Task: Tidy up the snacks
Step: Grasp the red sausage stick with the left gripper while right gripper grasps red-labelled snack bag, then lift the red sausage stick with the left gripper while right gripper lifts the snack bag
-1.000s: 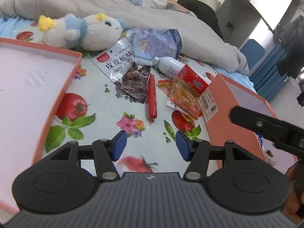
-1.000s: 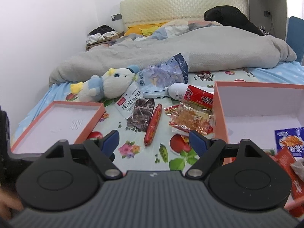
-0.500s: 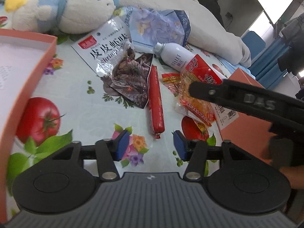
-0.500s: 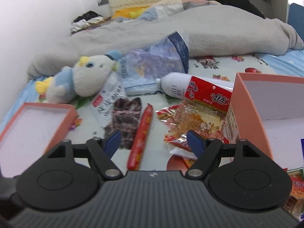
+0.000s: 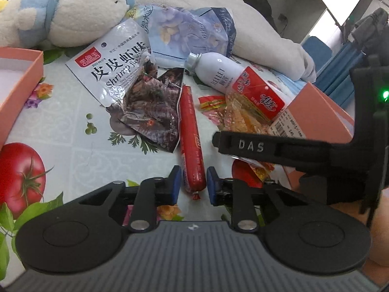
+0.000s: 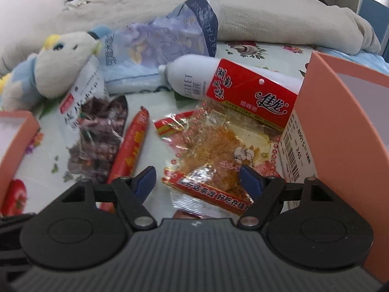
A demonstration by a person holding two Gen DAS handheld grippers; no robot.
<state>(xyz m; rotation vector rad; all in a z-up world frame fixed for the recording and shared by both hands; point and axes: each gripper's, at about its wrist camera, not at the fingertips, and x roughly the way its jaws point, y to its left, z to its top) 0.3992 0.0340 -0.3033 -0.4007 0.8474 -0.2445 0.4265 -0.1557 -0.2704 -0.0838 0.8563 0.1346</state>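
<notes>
While the left gripper point(image 5: 192, 189) closes in, findings stand as follows.

Sausage: the red sausage stick point(image 5: 192, 143) lies on the fruit-print sheet point(image 5: 60, 131), its near end between the left jaws, its long axis running straight away from them.
Left jaws: have just been closing; narrow, flanking the sausage end on both sides; pad contact not evident, so judged not yet gripping.
Nearer hand: left, squarely over the sausage. From the right gripper point(image 6: 197, 178) the sausage lies to the left, outside its jaws.
Right jaws: spread wide, nothing clamped; the clear orange snack packet point(image 6: 218, 155) lies between and ahead of them.
Coming move (judgement): closing the left jaws across the sausage's width should secure it.
Right box: orange box point(image 6: 340, 131), just right of the right jaws; contents not visible here.
Left box: orange tray point(image 5: 17, 82), far left of the left jaws; visible part shows nothing inside.
</notes>
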